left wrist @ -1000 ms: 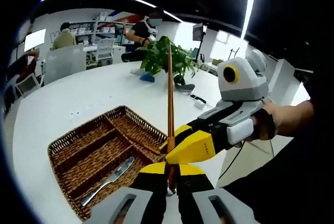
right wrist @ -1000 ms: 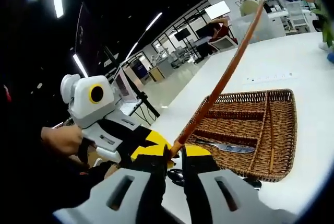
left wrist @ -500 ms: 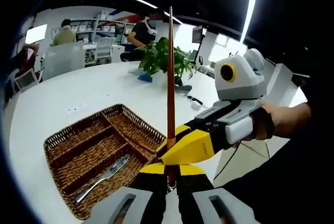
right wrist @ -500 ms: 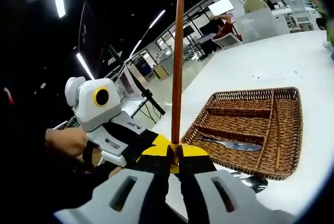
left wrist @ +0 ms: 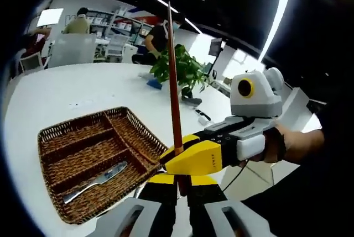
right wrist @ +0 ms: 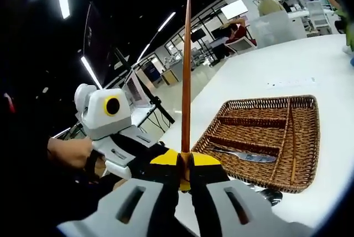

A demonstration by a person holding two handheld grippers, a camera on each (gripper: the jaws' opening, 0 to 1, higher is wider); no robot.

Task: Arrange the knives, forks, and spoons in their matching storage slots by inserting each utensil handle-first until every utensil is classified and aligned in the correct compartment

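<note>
left gripper view | both claws pinch slim wooden handle [left wrist: 173, 77] | woven wicker tray [left wrist: 55, 132] holds metal knife [left wrist: 95, 180]

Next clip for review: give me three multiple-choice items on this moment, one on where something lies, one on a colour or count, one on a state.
1. Where does the silver table knife lie?
A. In a long compartment of the woven wicker tray
B. On the white table beside the tray
C. Under the green potted plant

2. What colour is the long thin handle?
A. Blue
B. Reddish-brown
C. White

3. How is that handle held?
A. Lying flat in the tray
B. Left gripper alone
C. Both grippers, right gripper too

Key: 1 A, the knife rests between tray dividers; 2 B, both views show it reddish-brown; 3 C, both grippers' jaws close on its base.
</note>
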